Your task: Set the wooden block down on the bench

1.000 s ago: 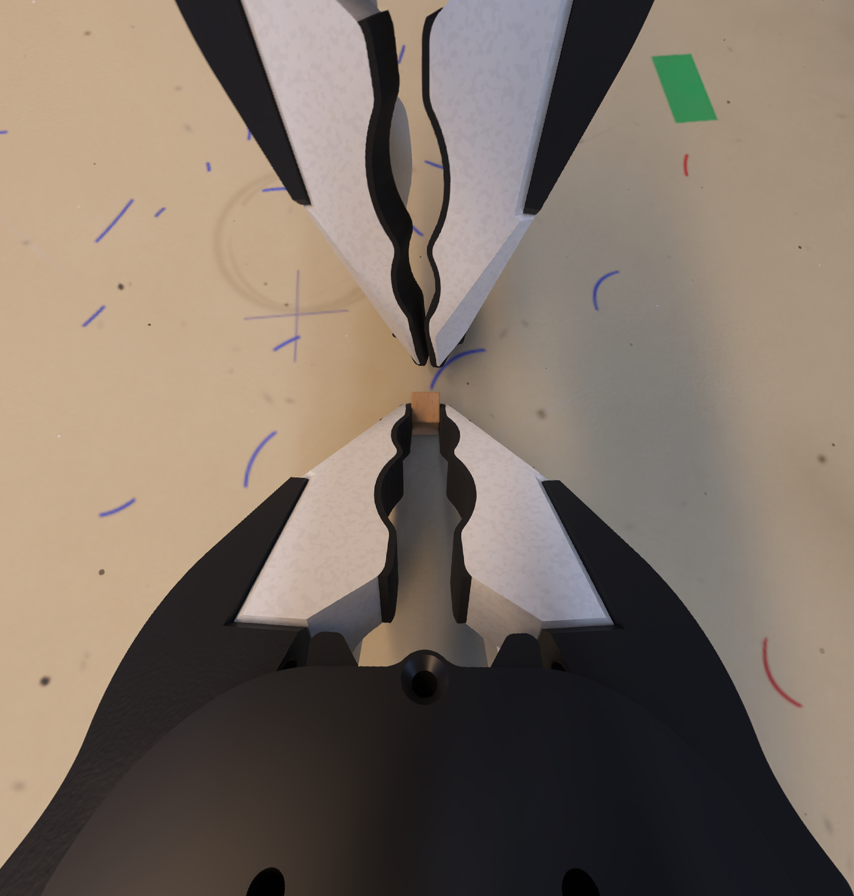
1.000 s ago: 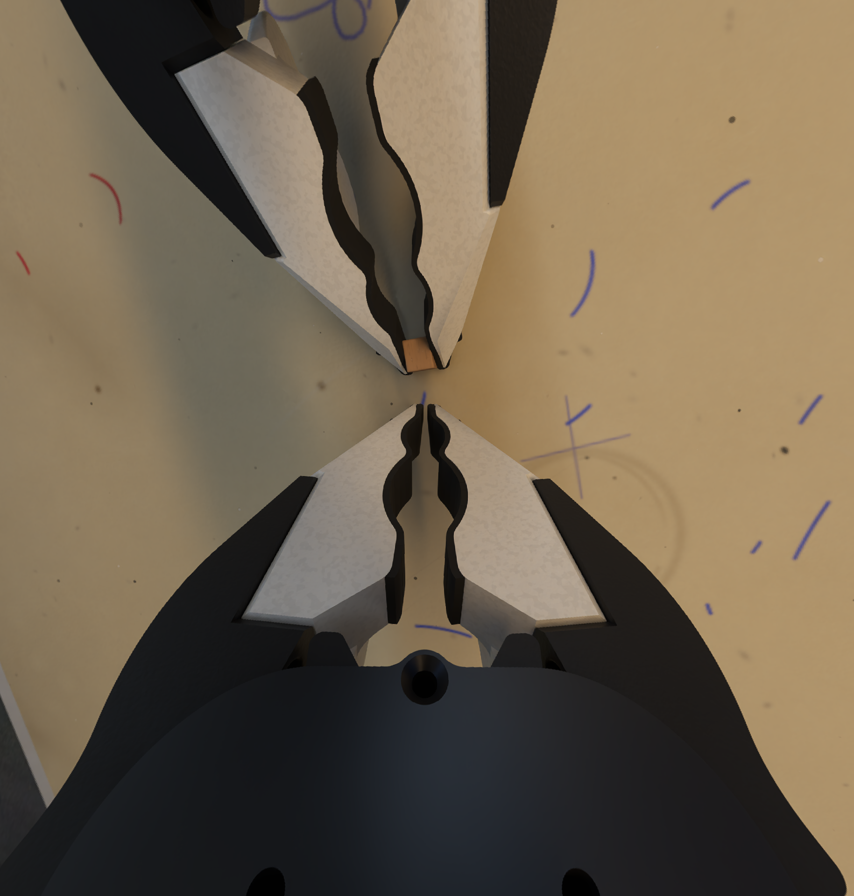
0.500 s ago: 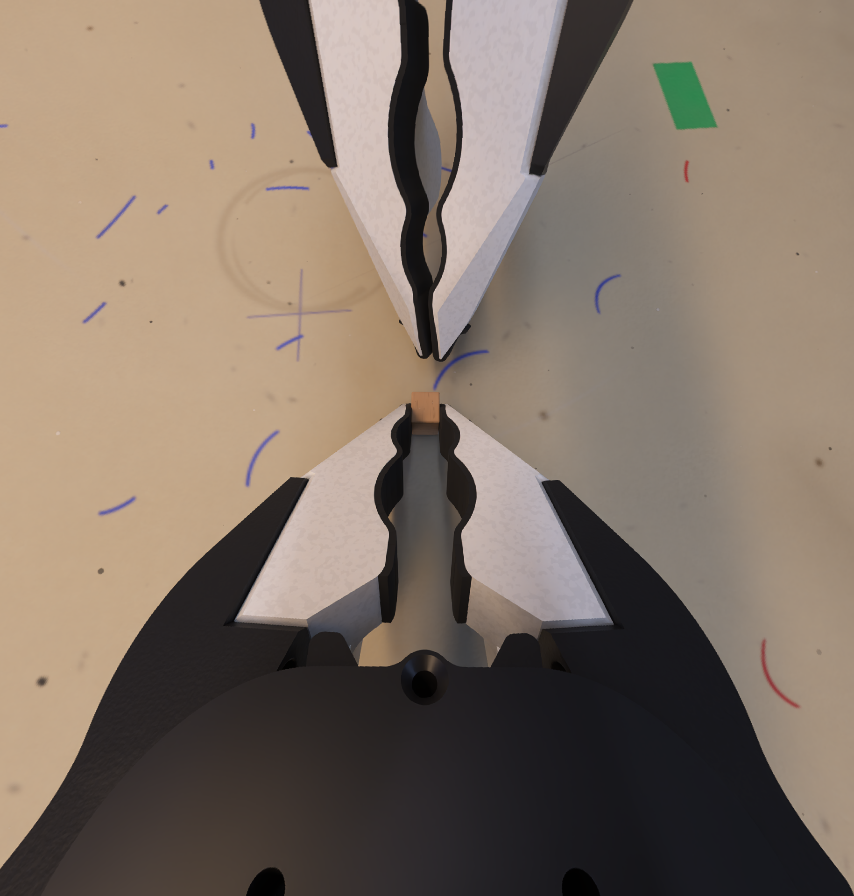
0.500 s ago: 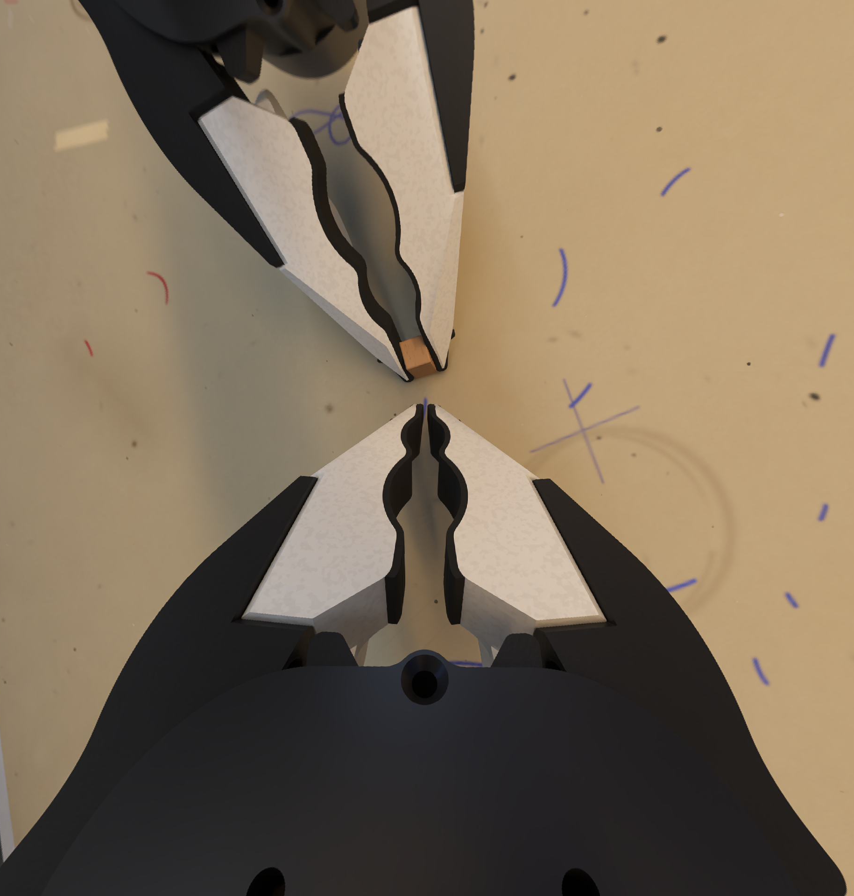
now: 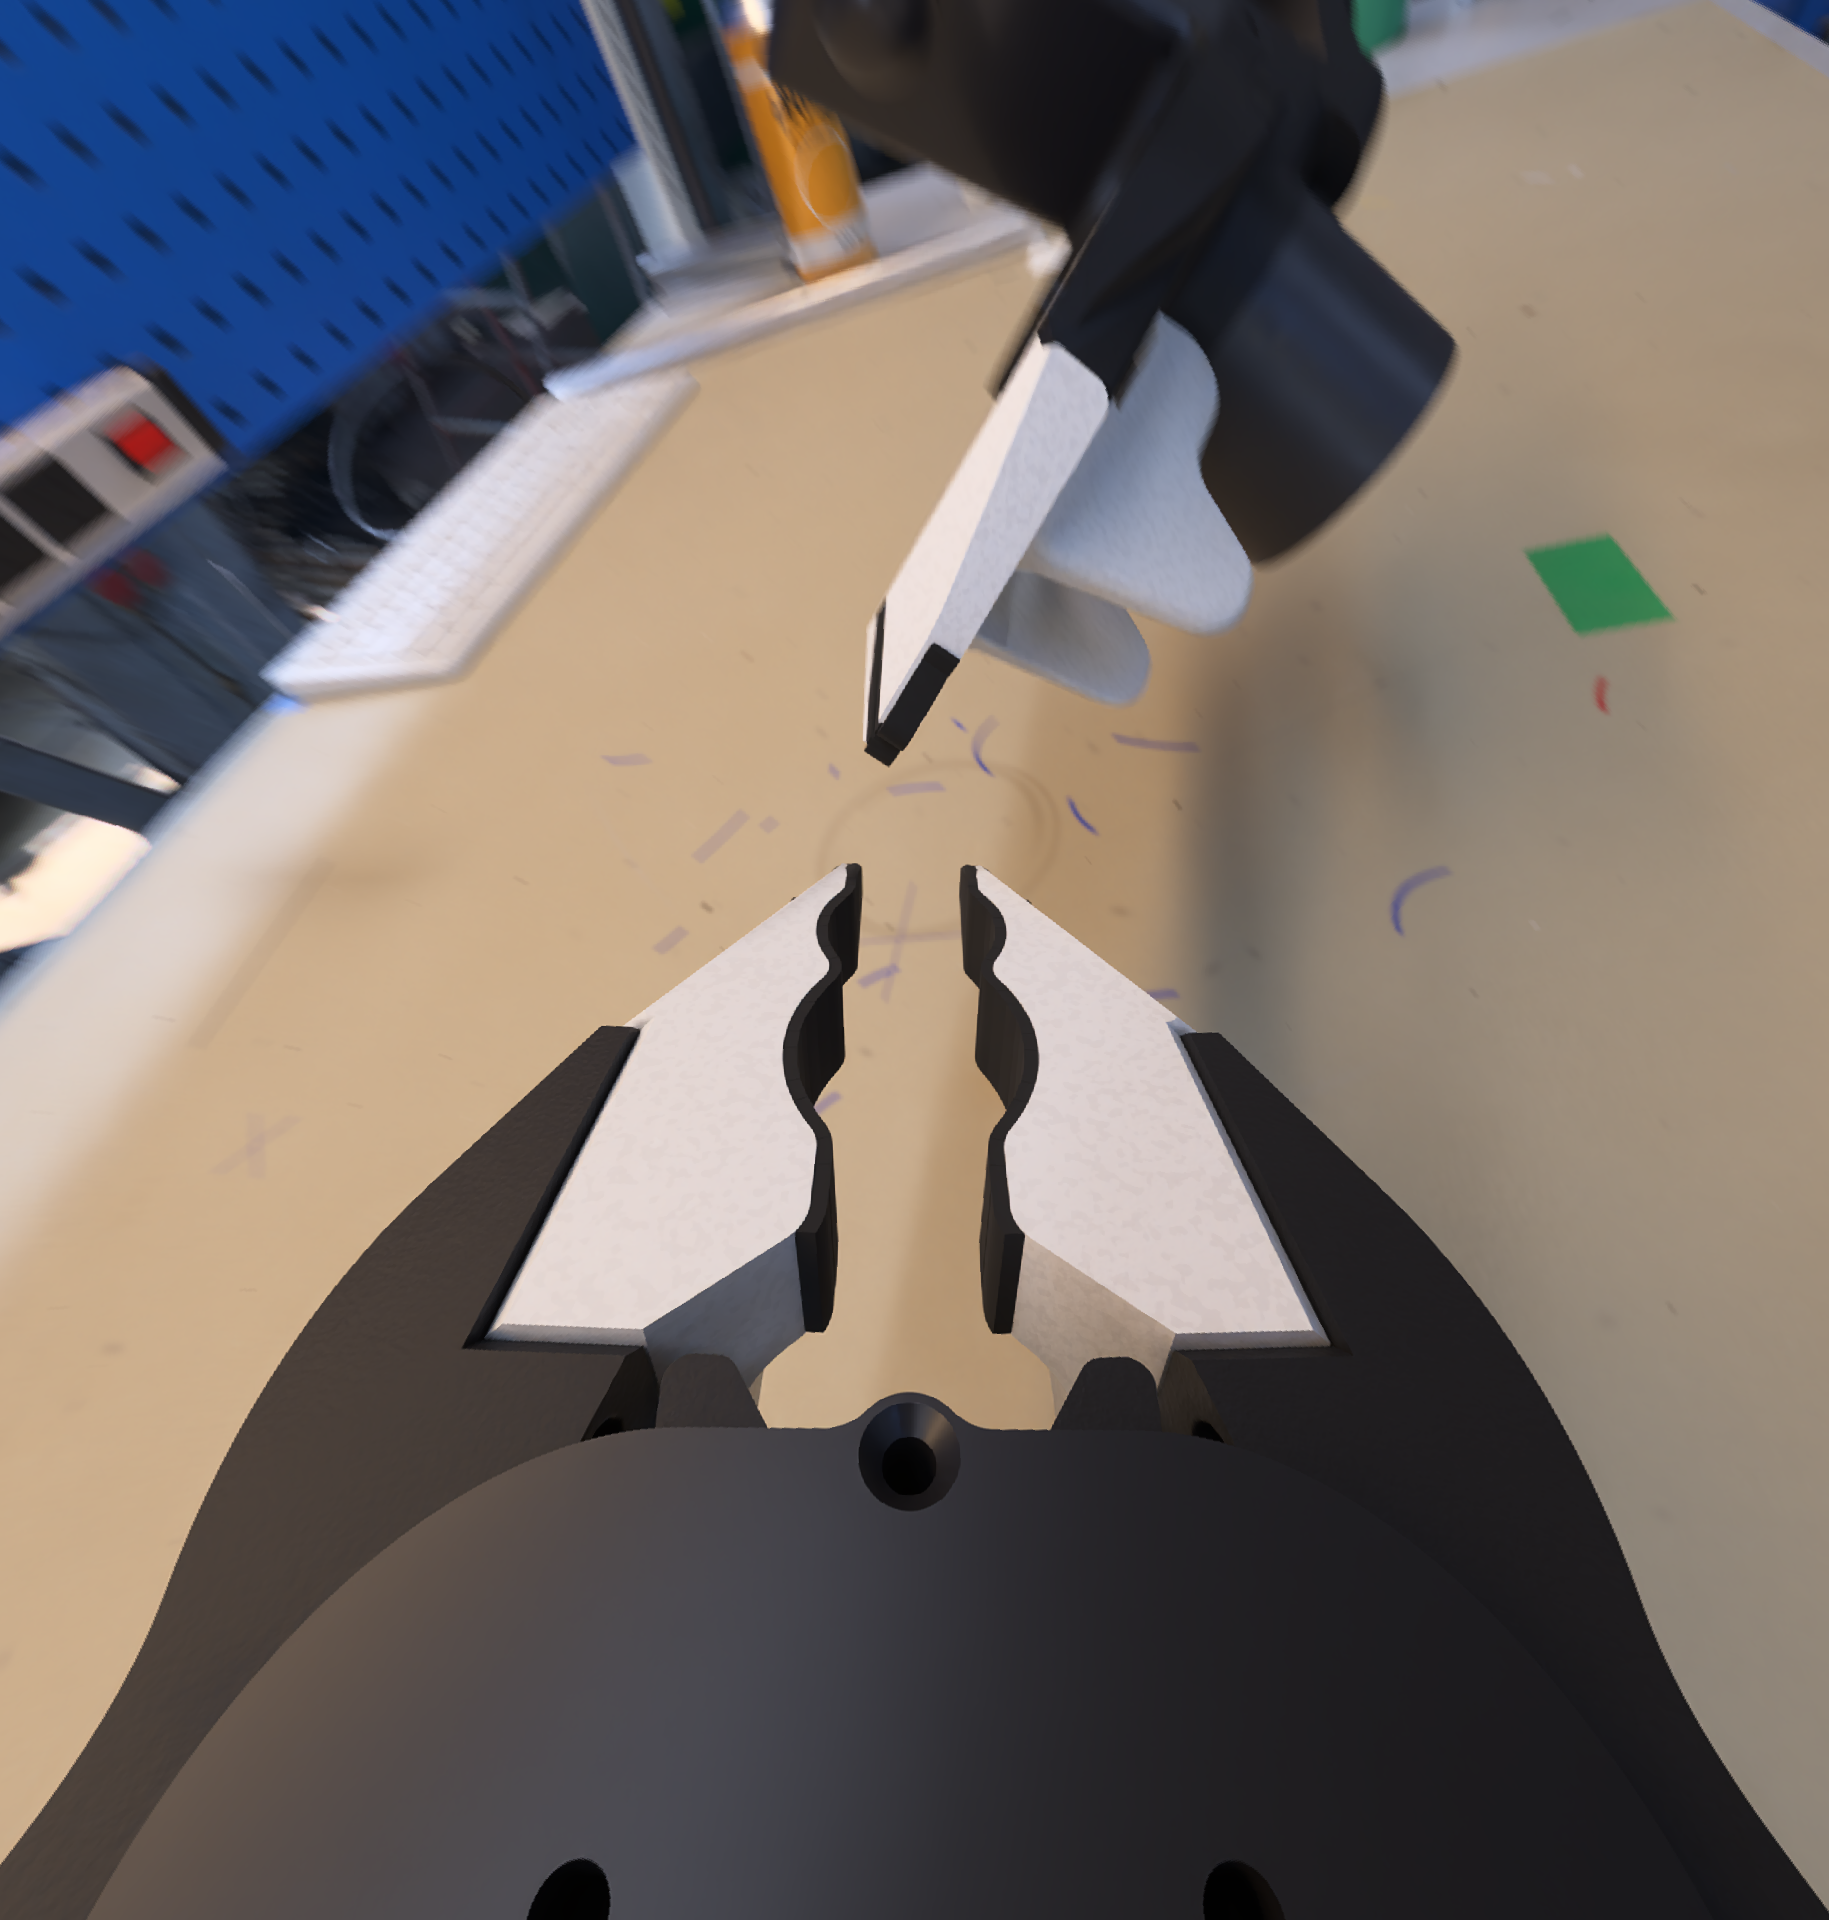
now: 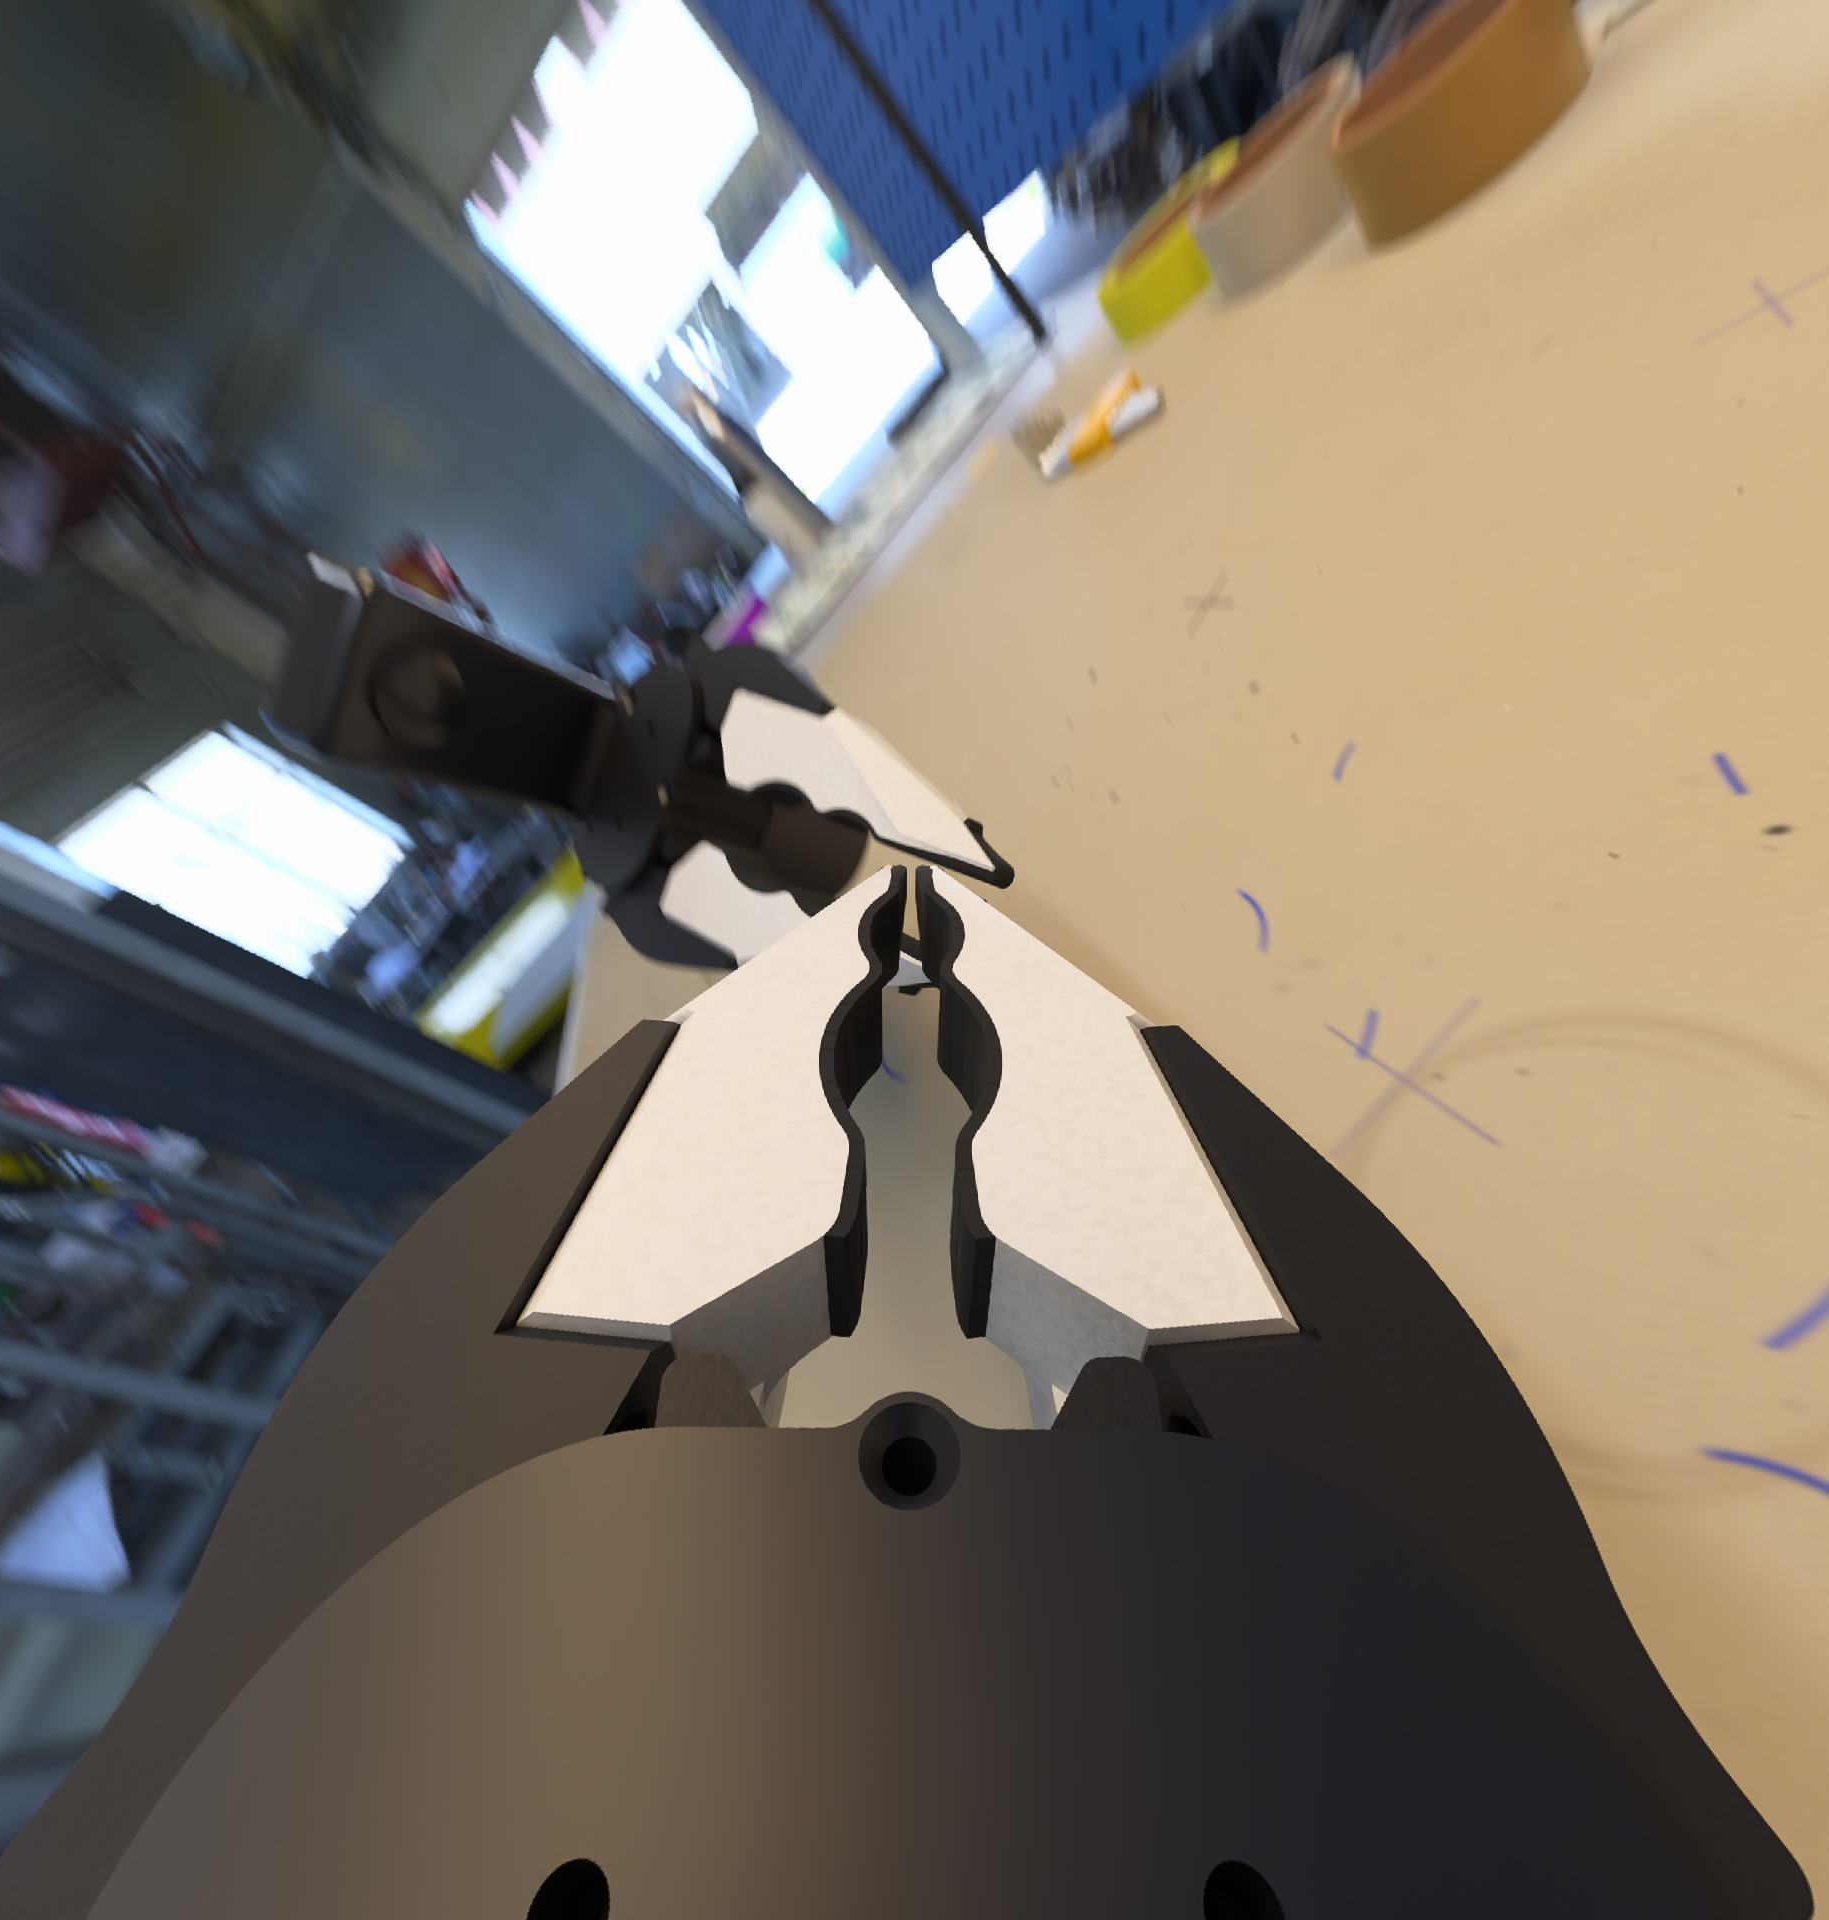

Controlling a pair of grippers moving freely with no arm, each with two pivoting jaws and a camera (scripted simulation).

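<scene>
Both views have swung up from looking straight down at the counter [image 5: 1512, 1091] to looking along it, and the left gripper [image 5: 908, 878] no longer has the wooden block at its tips. Its fingers [image 5: 723, 1091] now stand clearly apart, with only bare counter and blue pen marks [image 5: 1414, 894] showing through the gap; they touch nothing. The right gripper [image 6: 910, 873] has its fingers [image 6: 1076, 1122] all but together, a thin slit left at the tips, and nothing is held there either.

The wooden block shows in neither view, so where it lies, which way it points and how its long axis runs cannot be told.

Just beyond the left fingers, the right gripper hangs tilted above the counter, its tip over a faint ring stain [image 5: 941, 831]. Farther on, a green patch [image 5: 1596, 597] lies toward the right edge. A white keyboard [image 5: 474, 561] sits along the left edge, with a power strip [image 5: 58, 488] under a blue pegboard [image 5: 214, 156] behind it. In the right wrist view, rolls of tape [image 6: 1461, 125] are grouped by the counter's far edge, much blurred.
</scene>
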